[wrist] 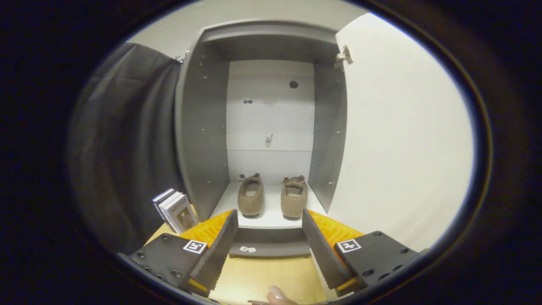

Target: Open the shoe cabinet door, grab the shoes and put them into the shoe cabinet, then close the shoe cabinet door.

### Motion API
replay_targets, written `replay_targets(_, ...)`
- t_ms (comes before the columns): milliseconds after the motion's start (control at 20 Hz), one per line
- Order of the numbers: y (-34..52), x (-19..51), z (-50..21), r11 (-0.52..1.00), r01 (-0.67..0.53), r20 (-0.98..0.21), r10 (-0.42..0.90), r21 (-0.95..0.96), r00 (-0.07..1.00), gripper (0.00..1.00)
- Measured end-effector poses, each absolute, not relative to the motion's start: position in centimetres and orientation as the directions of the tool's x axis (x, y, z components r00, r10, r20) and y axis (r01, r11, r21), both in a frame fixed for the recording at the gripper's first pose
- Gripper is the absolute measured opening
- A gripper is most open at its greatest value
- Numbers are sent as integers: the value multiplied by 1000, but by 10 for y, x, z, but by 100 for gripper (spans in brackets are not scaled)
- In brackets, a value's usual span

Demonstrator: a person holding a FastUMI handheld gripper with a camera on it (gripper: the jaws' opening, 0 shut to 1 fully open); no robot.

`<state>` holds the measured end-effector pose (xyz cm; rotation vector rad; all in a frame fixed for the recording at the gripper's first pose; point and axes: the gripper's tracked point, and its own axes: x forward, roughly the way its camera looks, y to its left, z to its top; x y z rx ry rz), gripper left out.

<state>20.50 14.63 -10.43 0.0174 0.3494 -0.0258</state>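
Note:
The grey shoe cabinet (203, 127) stands straight ahead with its white door (402, 140) swung wide to the right. Two brown fuzzy slippers rest side by side on the cabinet's bottom shelf (271, 219), the left slipper (250, 196) and the right slipper (294, 198), toes pointing inward. My gripper (269, 217) is open, held back in front of the cabinet with nothing between its fingers. The slippers lie just beyond the fingertips.
A few upright books (174, 209) stand on the floor left of the cabinet, against the black cloth wall. A small white object (247, 249) lies on the wooden floor (262, 275) under the shelf's front edge. A fingertip (277, 294) shows below the fingers.

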Motion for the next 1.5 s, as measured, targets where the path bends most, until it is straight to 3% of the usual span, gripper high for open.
replay_targets(300,121,109,-69,983,182,-272,-169,26,947,96)
replay_targets(600,29,-1,-56,877,480,-269,-462,-1,845,96)
replay_targets(800,-38,-34,-58,823,568,-274,-548,-9,790,96)
replay_targets(1100,-142,-8,-62,845,534,-266,-518,-15,813,96)
replay_targets(1500,-177,104,-86,963,271,-286,-261,-6,922,95)
